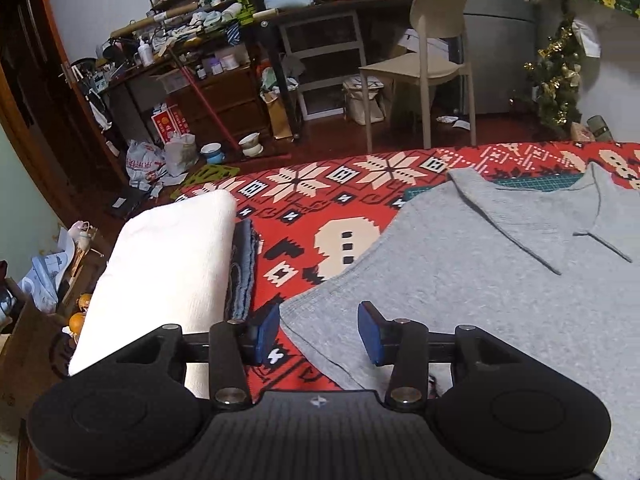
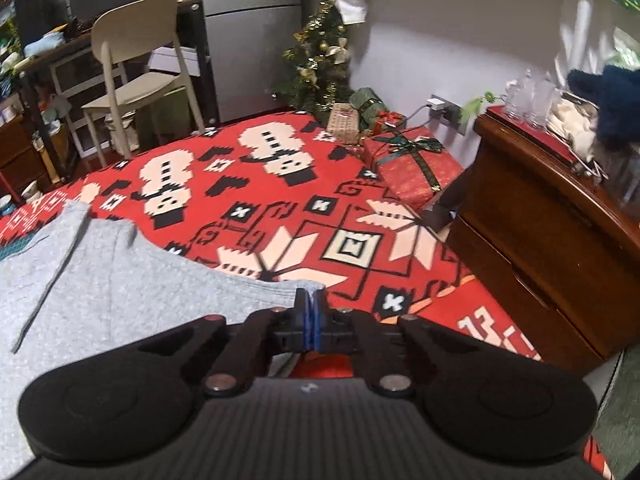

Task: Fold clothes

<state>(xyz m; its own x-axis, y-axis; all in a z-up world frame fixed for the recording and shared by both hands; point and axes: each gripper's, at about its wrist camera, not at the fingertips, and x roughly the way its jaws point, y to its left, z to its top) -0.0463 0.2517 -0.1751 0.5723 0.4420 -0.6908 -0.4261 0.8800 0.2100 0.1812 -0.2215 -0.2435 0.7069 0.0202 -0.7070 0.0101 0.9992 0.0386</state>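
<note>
I have the grey shirt [image 1: 480, 280] spread flat on the red blanket [image 1: 312, 216] so its edges are reachable. My right gripper [image 2: 311, 308] has its jaws pinching the shirt's edge to lift a fold, while my left gripper [image 1: 318, 330] hangs over the opposite edge, jaws spread and empty.

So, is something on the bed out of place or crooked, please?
Nothing looks damaged or spilled. The grey shirt lies fairly flat on the red blanket, its collar slightly uneven. Beside it, the white folded stack is tidy. The right tool pinches the shirt's edge; the left tool is open.

free: red blanket [image 2: 280, 208] right of grey shirt [image 1: 480, 280] | blocked: white folded stack [image 1: 168, 264] left, wooden dresser [image 2: 540, 248] right
</note>
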